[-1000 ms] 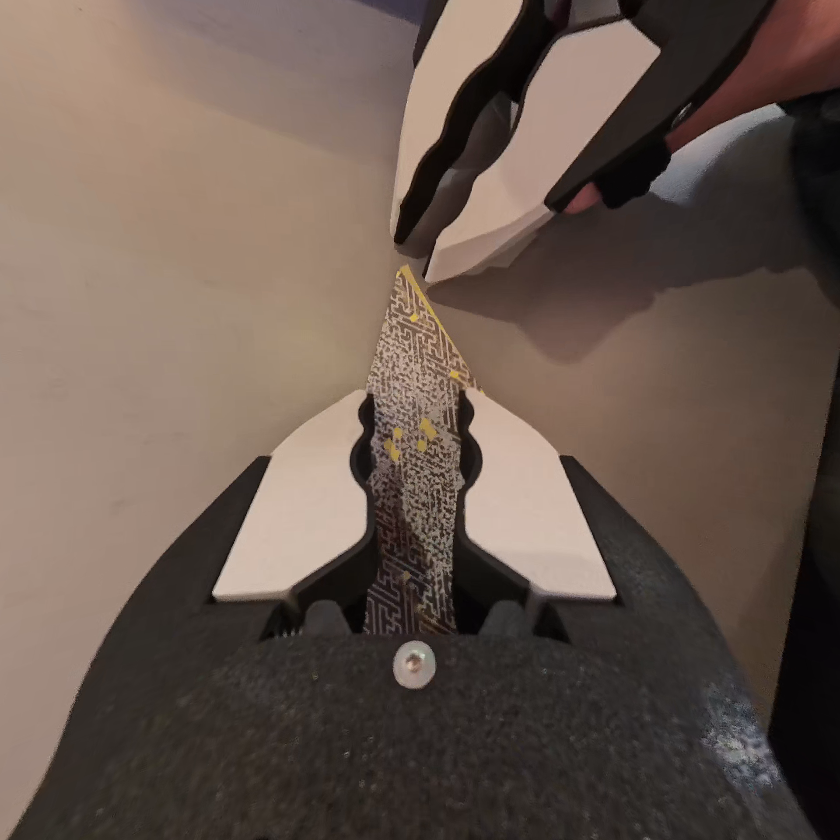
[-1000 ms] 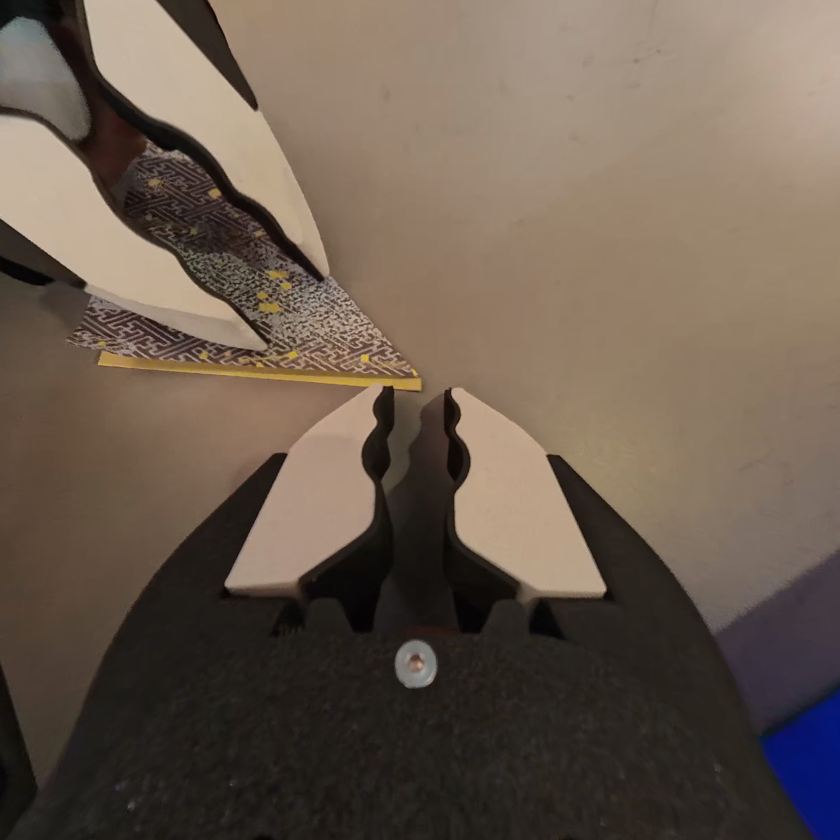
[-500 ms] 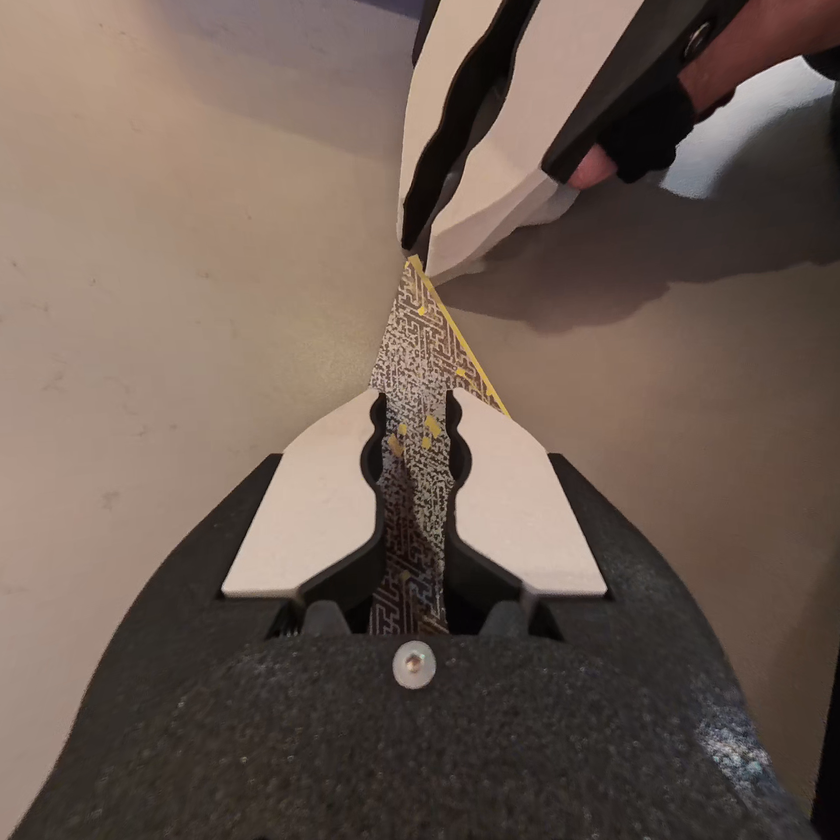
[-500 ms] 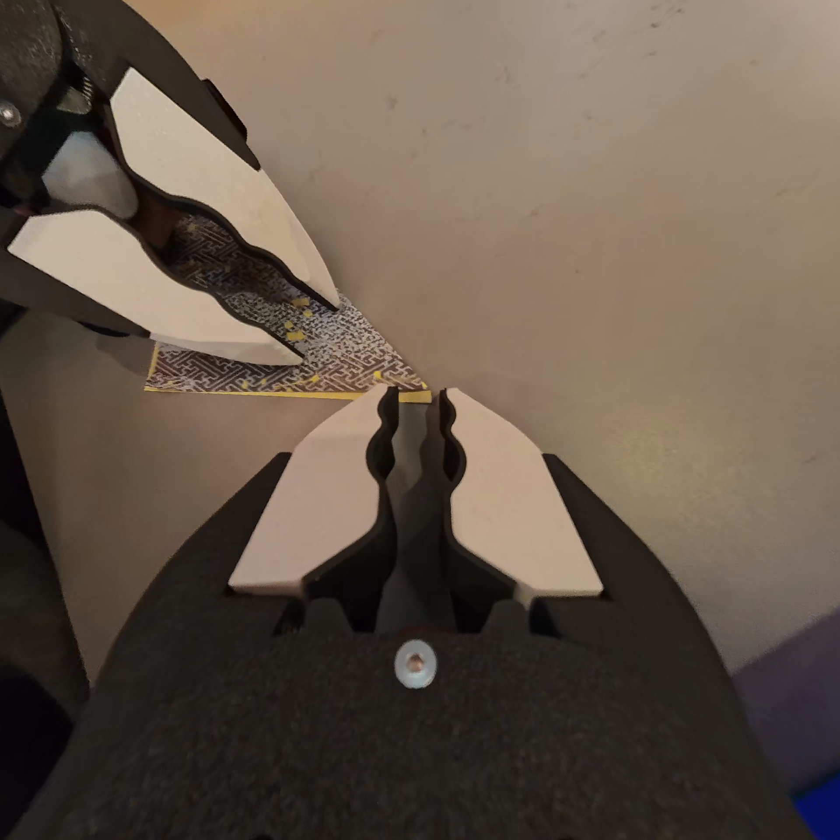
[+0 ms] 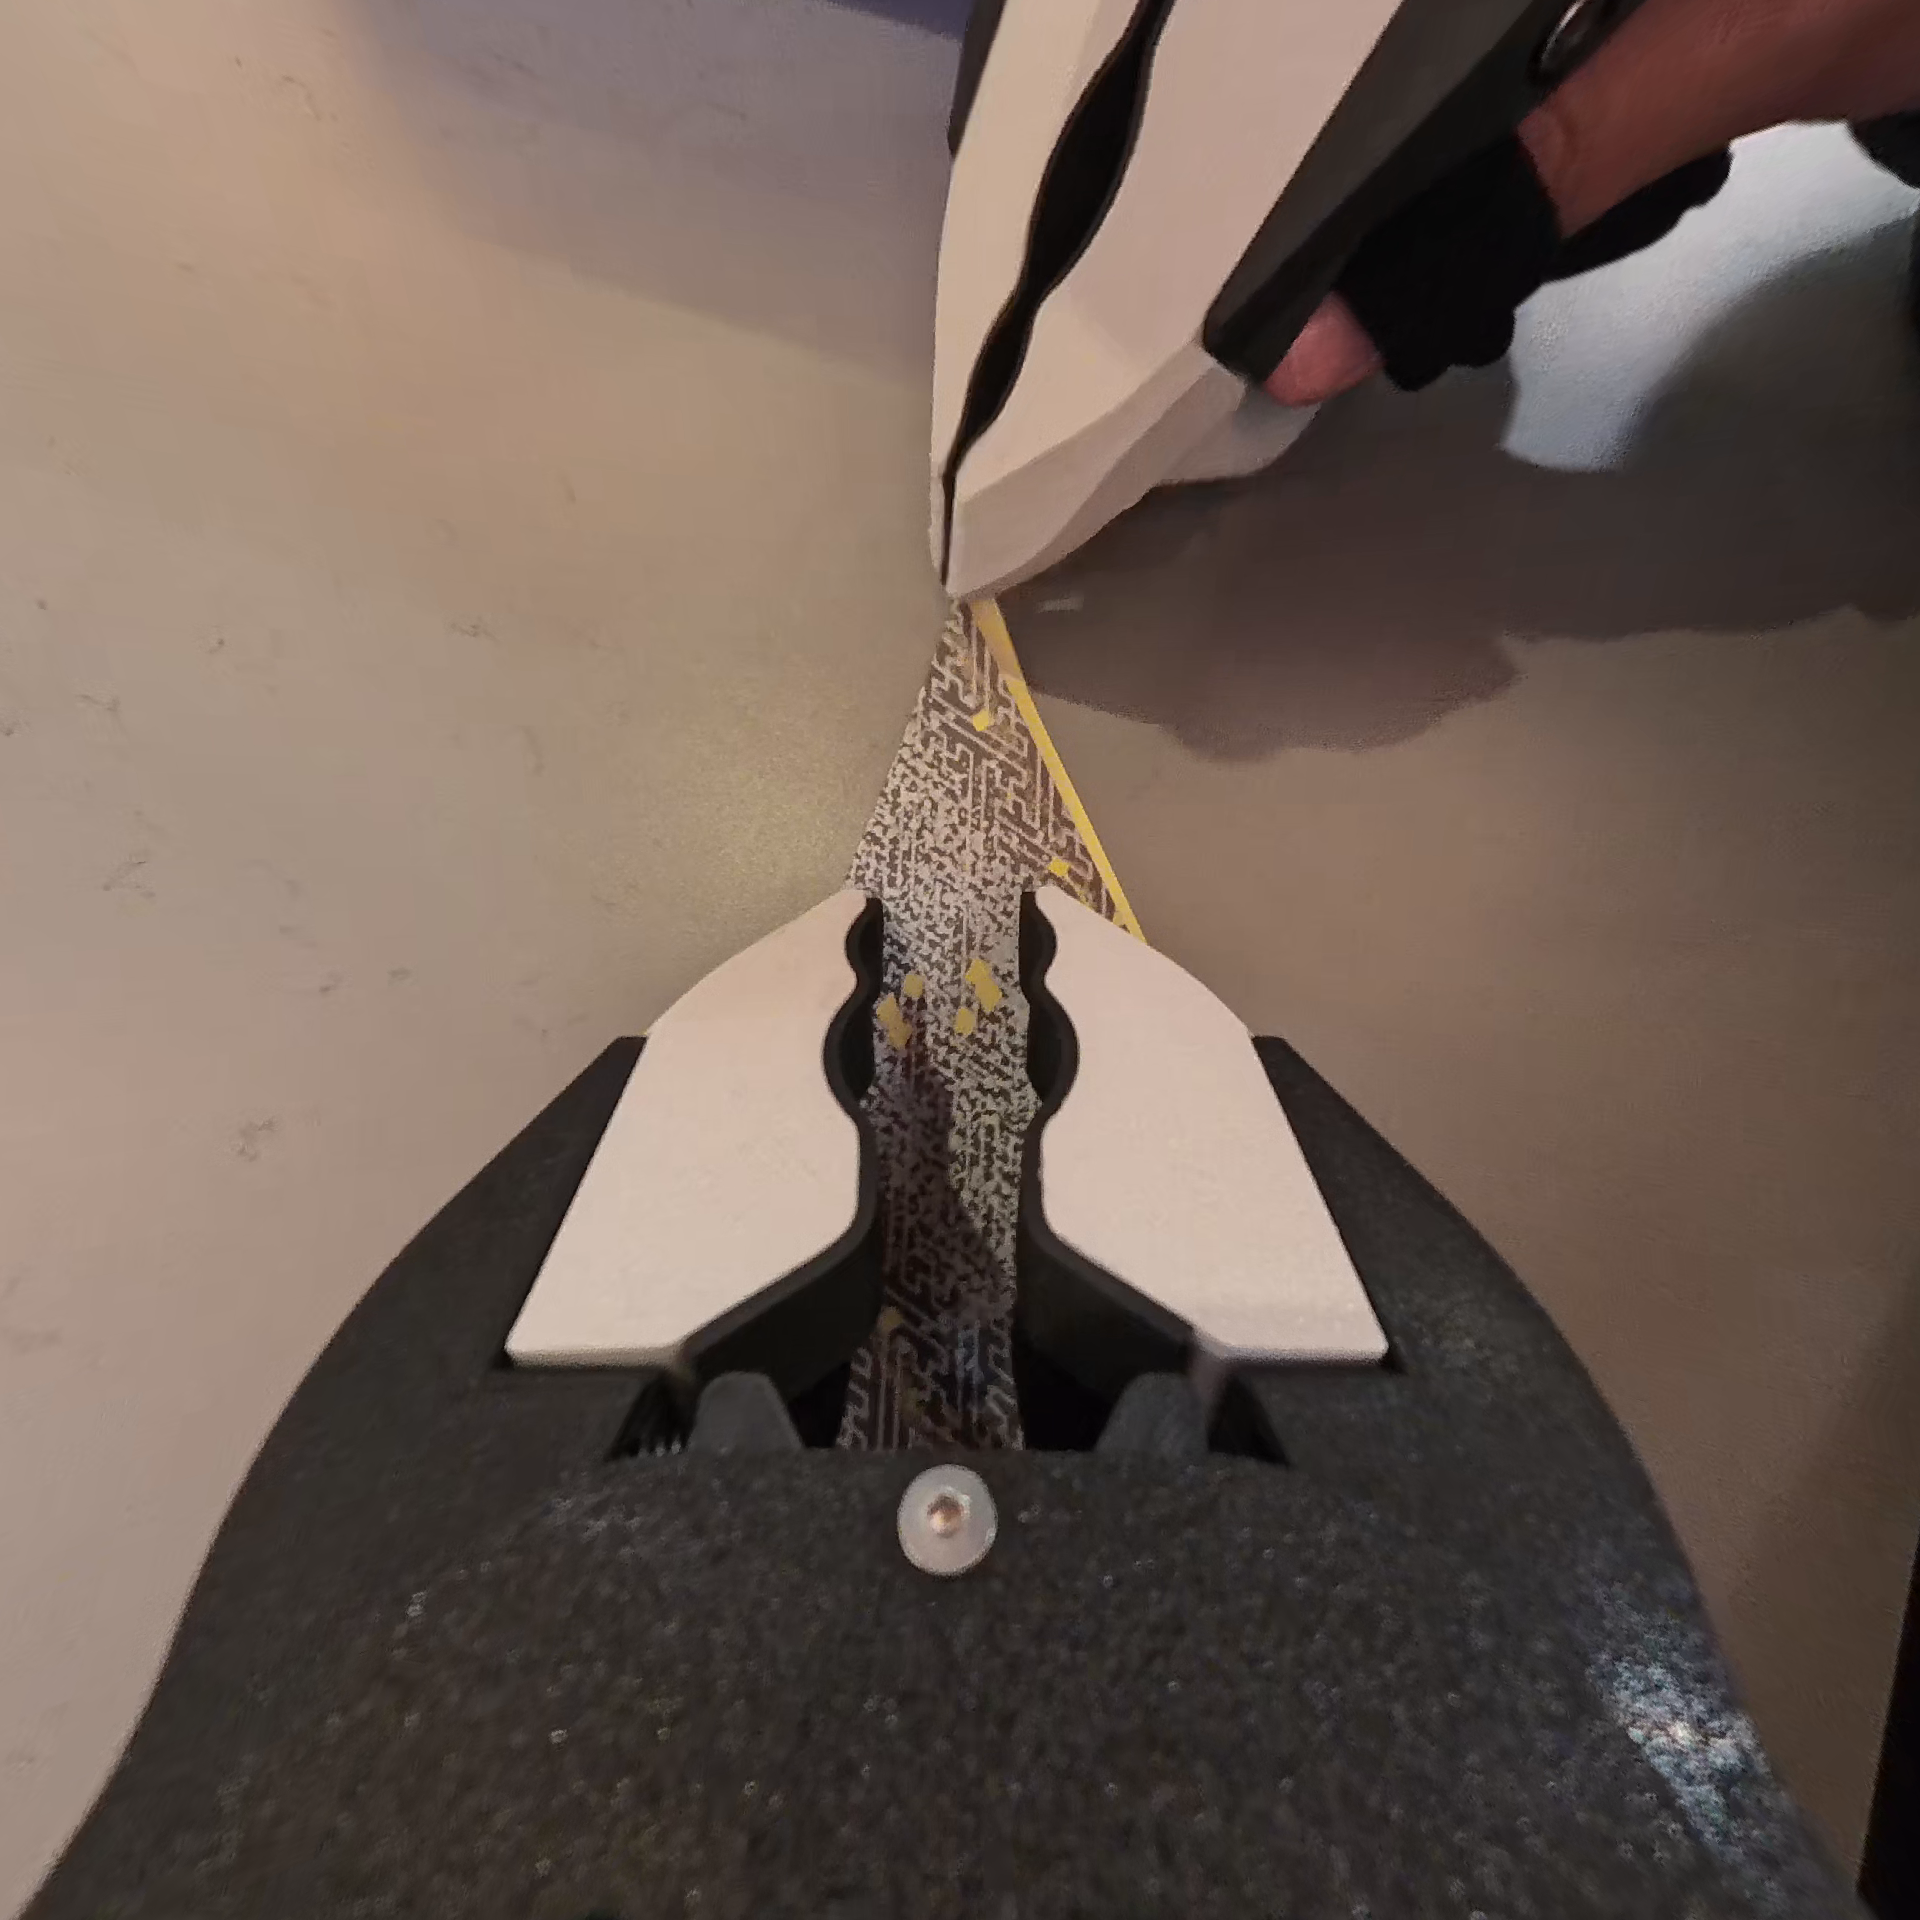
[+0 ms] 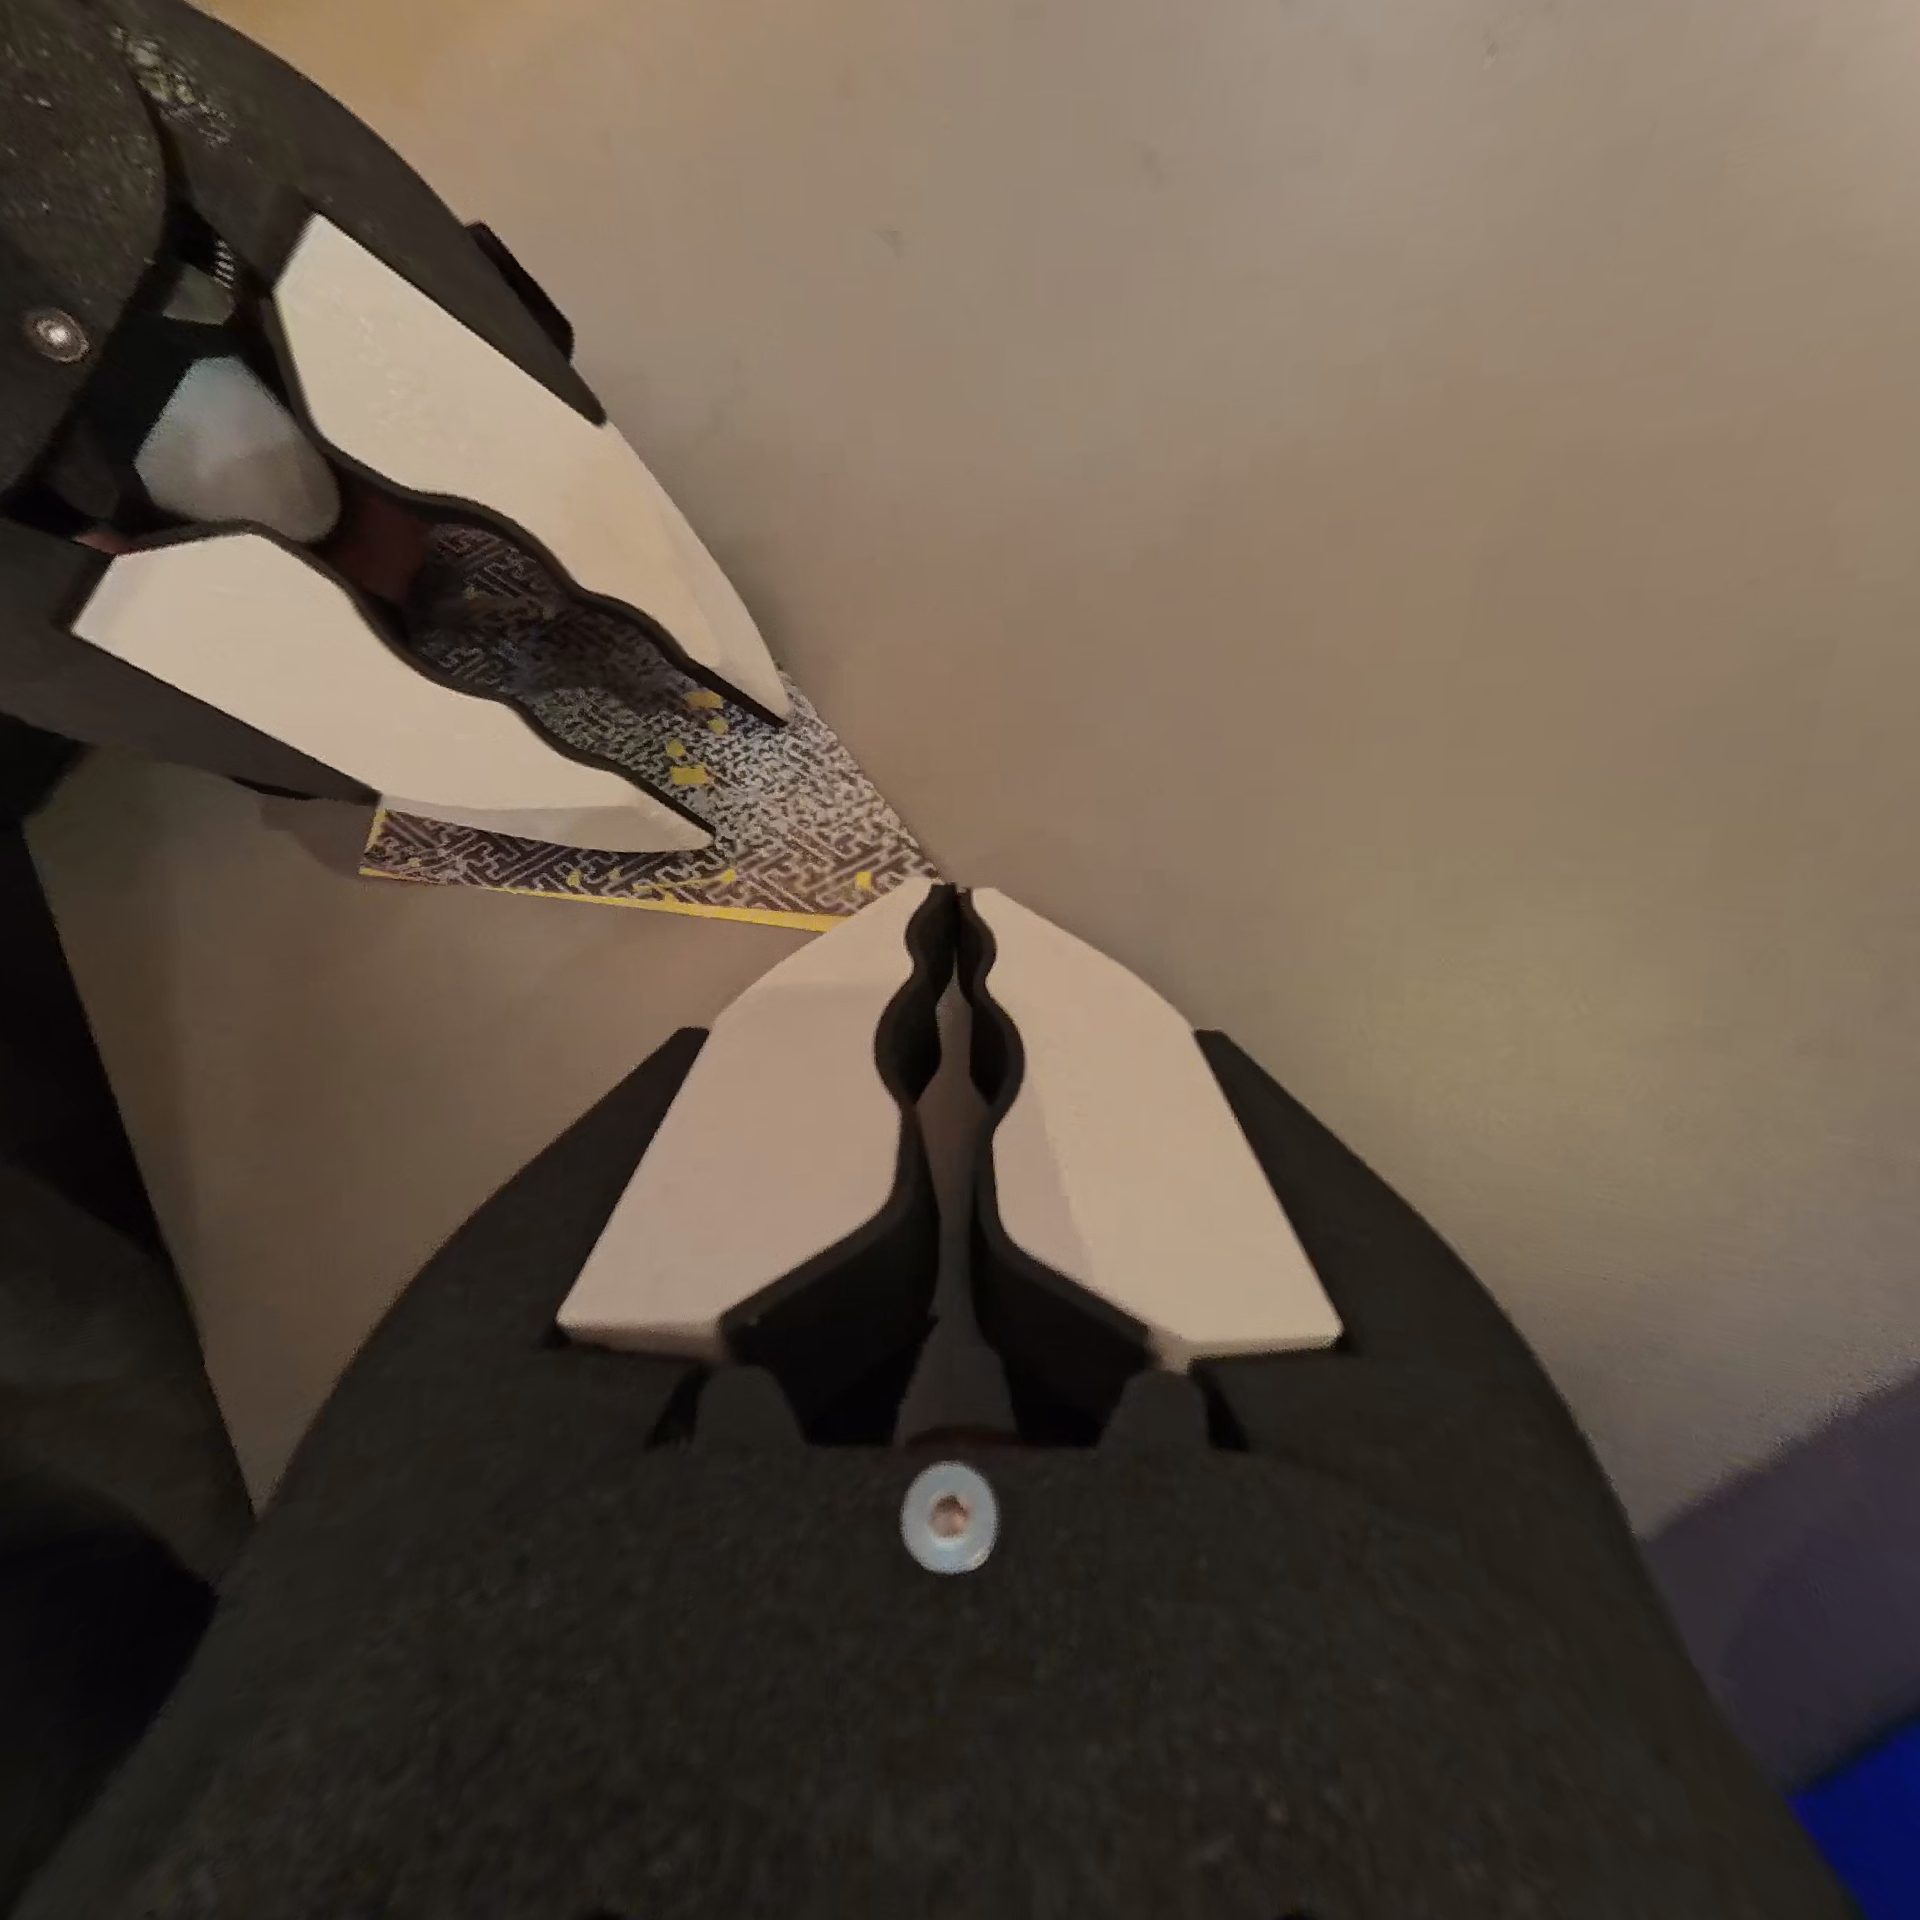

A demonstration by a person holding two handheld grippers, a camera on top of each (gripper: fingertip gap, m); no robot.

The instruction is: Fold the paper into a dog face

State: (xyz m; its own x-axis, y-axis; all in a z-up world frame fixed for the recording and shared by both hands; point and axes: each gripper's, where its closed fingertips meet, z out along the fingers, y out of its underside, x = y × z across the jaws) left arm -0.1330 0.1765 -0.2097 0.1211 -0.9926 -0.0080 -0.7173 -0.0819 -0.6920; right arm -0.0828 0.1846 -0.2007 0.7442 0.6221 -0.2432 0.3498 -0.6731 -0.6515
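Observation:
The paper (image 5: 966, 790) is folded to a triangle, dark maze pattern with yellow flecks and a yellow edge, flat on the beige table (image 5: 416, 520). My left gripper (image 5: 951, 904) is open; its fingers straddle the paper from above and do not pinch it. The right wrist view shows the same thing, with the left gripper (image 6: 738, 774) over the paper (image 6: 790, 831). My right gripper (image 6: 954, 894) is shut, with its tips right on the triangle's pointed corner. In the left wrist view the paper's tip ends at the right gripper's (image 5: 956, 582) closed tips.
A gloved hand (image 5: 1455, 270) holds the right gripper at the upper right of the left wrist view. The table edge, a purple band (image 6: 1766, 1558) and a blue patch (image 6: 1860, 1766) show at the lower right of the right wrist view. Spacing between my two grippers at the tips: around 6 cm.
My right gripper moved to the paper's pointed corner and closed on it. My left gripper narrowed a little and stayed over the paper.

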